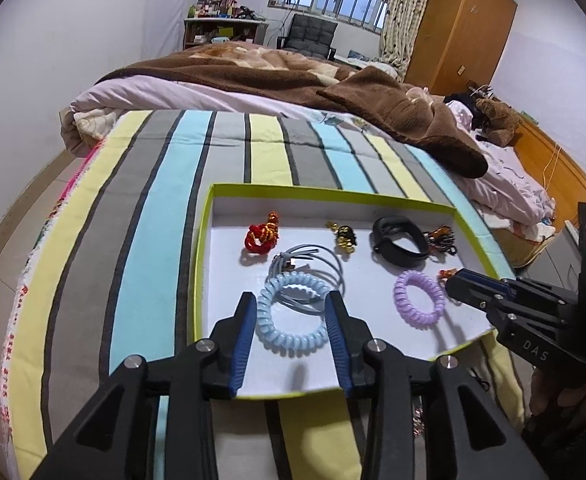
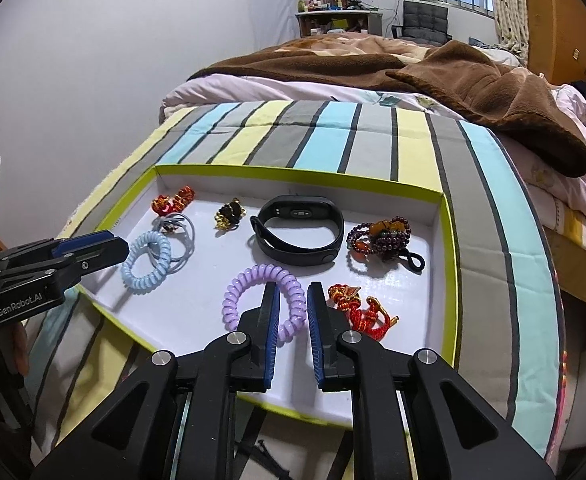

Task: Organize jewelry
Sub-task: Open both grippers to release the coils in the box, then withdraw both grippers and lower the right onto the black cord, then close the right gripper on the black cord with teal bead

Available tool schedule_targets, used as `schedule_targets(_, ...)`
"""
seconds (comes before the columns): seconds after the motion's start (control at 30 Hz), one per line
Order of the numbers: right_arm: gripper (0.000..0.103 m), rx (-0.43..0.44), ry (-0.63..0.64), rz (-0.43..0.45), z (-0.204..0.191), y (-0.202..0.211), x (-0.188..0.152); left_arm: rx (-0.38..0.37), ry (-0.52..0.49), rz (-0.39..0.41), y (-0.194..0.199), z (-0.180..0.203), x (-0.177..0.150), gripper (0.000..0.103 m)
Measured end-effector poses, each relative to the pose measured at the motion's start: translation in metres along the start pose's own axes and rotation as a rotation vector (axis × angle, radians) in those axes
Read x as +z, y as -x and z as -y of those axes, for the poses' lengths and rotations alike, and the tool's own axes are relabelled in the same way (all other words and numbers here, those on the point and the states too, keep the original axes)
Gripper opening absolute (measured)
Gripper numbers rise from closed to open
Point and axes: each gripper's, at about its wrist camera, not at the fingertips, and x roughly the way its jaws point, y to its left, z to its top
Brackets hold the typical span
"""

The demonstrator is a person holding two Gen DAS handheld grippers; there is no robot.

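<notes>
The pale blue spiral hair tie (image 1: pixel 291 312) lies coiled and glossy in the green-rimmed tray (image 1: pixel 201 264), between the parted fingers of the open left gripper (image 1: pixel 291 304); the right gripper (image 2: pixel 294 294), slightly parted, straddles the lilac spiral hair tie (image 2: pixel 263 300) without pressing it

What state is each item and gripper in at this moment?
left gripper: open, straddling blue coil band.
right gripper: open, purple coil band's edge between fingers.
blue coil band: lying in tray.
purple coil band: lying in tray.
black wristband: unfastened.
tray: uncovered.
</notes>
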Motion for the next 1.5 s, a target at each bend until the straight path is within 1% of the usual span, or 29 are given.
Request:
schedule_targets(0.07, 0.015, 0.003, 0.000, 0.013, -0.001, 0.007, -0.002, -0.009, -0.005, 0.014, 0.007, 0.002, -0.001, 0.039)
schedule_targets(0.13, 0.019, 0.009, -0.003, 0.025, -0.002, 0.014, -0.004, -0.013, -0.006, 0.028, 0.015, 0.005, -0.004, 0.040)
schedule_targets(0.17, 0.027, 0.012, -0.004, 0.031, -0.002, 0.017, -0.005, -0.018, -0.006, 0.033, 0.018, 0.005, -0.005, 0.040)
schedule_targets(0.2, 0.037, 0.014, -0.005, 0.036, -0.002, 0.020, -0.006, -0.020, -0.003, 0.038, 0.021, 0.006, -0.006, 0.040)
schedule_targets(0.23, 0.039, 0.020, -0.008, 0.044, -0.003, 0.024, -0.008, -0.023, -0.003, 0.044, 0.024, 0.006, -0.008, 0.041)
schedule_targets(0.27, 0.040, 0.024, -0.010, 0.049, -0.003, 0.028, -0.010, -0.028, -0.005, 0.046, 0.027, 0.007, -0.009, 0.041)
schedule_targets(0.43, 0.040, 0.032, -0.018, 0.066, -0.002, 0.046, -0.027, -0.042, -0.014, 0.054, 0.037, 0.012, -0.020, 0.041)
schedule_targets(0.63, 0.040, 0.080, -0.031, 0.066, -0.004, 0.063, -0.056, -0.053, -0.005, 0.070, 0.047, 0.015, -0.034, 0.042)
schedule_targets(0.73, 0.040, 0.125, -0.033, 0.059, -0.011, 0.065, -0.069, -0.053, -0.004, 0.065, 0.048, 0.013, -0.040, 0.042)
schedule_targets(0.83, 0.040, 0.148, -0.002, 0.035, -0.025, 0.059, -0.077, -0.053, 0.006, 0.061, 0.049, 0.012, -0.045, 0.042)
schedule_targets(1.0, 0.040, 0.146, 0.033, 0.006, -0.042, 0.046, -0.083, -0.059, 0.000, 0.049, 0.050, 0.013, -0.052, 0.042)
schedule_targets(1.1, 0.040, 0.103, 0.044, -0.017, -0.046, 0.036, -0.085, -0.067, -0.005, 0.046, 0.050, 0.013, -0.054, 0.042)
schedule_targets(1.2, 0.039, 0.092, 0.045, -0.035, -0.045, 0.029, -0.088, -0.066, -0.001, 0.041, 0.048, 0.012, -0.055, 0.042)
schedule_targets(1.23, 0.038, 0.081, 0.051, -0.030, -0.046, 0.029, -0.088, -0.067, 0.000, 0.041, 0.048, 0.012, -0.055, 0.042)
schedule_targets(1.3, 0.025, 0.047, 0.069, -0.025, -0.046, 0.029, -0.089, -0.075, -0.010, 0.035, 0.046, 0.013, -0.055, 0.042)
schedule_targets(1.37, 0.019, 0.037, 0.074, -0.024, -0.044, 0.029, -0.089, -0.078, -0.022, 0.026, 0.043, 0.017, -0.055, 0.042)
schedule_targets(1.4, 0.016, 0.036, 0.071, -0.024, -0.042, 0.029, -0.089, -0.083, -0.029, 0.022, 0.041, 0.020, -0.055, 0.042)
schedule_targets(1.5, 0.016, 0.024, 0.063, -0.019, -0.038, 0.031, -0.089, -0.115, -0.051, 0.007, 0.034, 0.028, -0.055, 0.043)
